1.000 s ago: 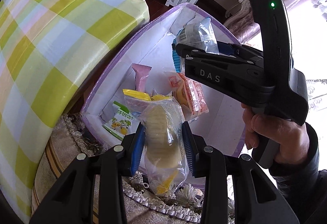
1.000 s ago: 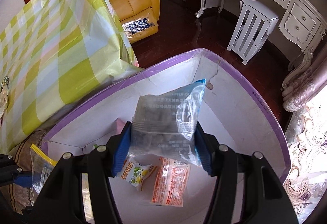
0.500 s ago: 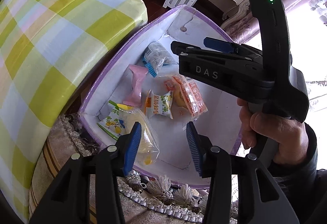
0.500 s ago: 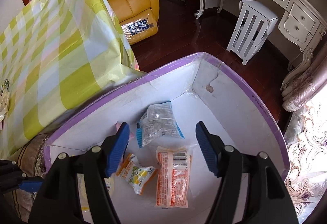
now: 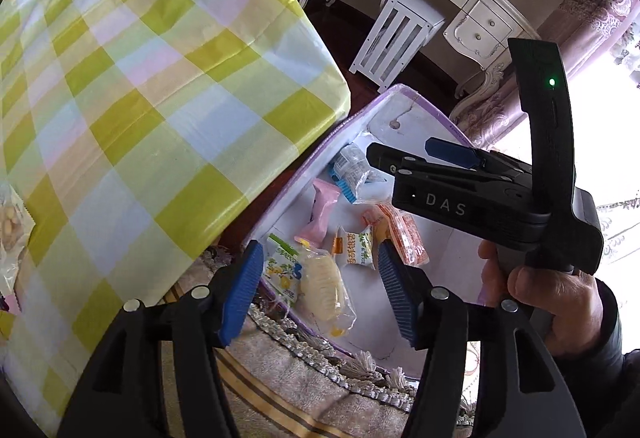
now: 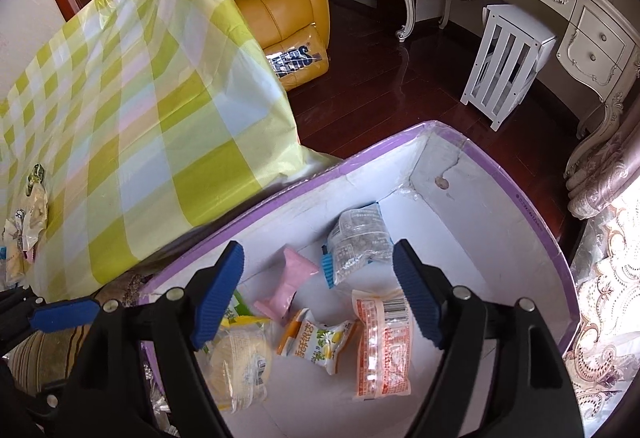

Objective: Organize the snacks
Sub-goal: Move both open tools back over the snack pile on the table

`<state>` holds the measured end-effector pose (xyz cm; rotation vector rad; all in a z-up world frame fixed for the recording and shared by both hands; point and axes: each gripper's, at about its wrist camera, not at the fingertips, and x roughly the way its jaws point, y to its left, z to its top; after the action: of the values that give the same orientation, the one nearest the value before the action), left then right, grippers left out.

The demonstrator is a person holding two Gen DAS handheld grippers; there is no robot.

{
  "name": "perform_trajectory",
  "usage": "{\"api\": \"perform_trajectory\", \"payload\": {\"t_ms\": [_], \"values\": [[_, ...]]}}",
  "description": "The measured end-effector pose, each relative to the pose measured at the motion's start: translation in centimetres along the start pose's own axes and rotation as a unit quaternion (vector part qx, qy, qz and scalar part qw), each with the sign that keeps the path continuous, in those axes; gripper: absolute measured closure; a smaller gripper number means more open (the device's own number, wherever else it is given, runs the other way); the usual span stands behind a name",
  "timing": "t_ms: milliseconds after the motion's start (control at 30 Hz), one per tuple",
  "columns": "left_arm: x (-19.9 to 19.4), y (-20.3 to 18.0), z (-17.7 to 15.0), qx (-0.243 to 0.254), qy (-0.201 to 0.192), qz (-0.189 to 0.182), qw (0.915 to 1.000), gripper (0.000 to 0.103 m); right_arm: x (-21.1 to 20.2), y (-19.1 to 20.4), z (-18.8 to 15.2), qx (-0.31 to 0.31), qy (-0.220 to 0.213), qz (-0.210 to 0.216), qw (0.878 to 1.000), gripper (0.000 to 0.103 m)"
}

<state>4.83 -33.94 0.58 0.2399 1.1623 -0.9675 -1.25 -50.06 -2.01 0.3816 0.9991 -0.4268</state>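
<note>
Green-label packet [image 6: 231,312] mostly hidden behind right gripper [image 6: 318,296] finger. Both grippers' jaws have just been opening, nothing between them; left gripper [image 5: 320,288] too. Snacks lie in purple-rimmed box [image 6: 536,226]; clear cracker bag [image 5: 322,286] flat, long axis toward the near wall.

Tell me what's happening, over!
Left tongs and right tongs open, just widened, holding nothing. Six snack packs lying in the purple-rimmed box. Nothing blocking it.

Your right gripper [image 6: 318,296] hangs over the purple-rimmed box [image 6: 536,226], its jaws just opened wider with nothing between them. Below lie the clear grey packet [image 6: 360,238], pink packet [image 6: 290,284] and orange packet [image 6: 382,348].
</note>
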Motion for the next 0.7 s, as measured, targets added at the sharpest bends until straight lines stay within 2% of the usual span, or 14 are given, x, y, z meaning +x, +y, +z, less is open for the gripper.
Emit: {"api": "perform_trajectory", "payload": {"t_ms": [167,367,500,700], "values": [[-3.6,2.9,-0.9,-0.029,-0.069,0.041,0.9964,0.045,-1.3,3.1,0.8,-0.002,-0.018,0.023,1.0,0.026],[-8.9,7.4,-3.2,-0.078,-0.147,0.096,0.9814,0.044,-2.2,8.0,1.5,-0.023,-0.028,0.053,0.998,0.026],[-11.5,10.2,-5.1,-0.115,-0.193,0.147,0.9633,0.044,-2.8,11.6,1.3,-0.043,-0.037,0.072,0.996,0.026],[-15.6,15.4,-8.7,-0.206,-0.246,0.206,0.9243,0.044,-3.0,17.3,0.7,-0.085,-0.041,0.101,0.99,0.026]]}}
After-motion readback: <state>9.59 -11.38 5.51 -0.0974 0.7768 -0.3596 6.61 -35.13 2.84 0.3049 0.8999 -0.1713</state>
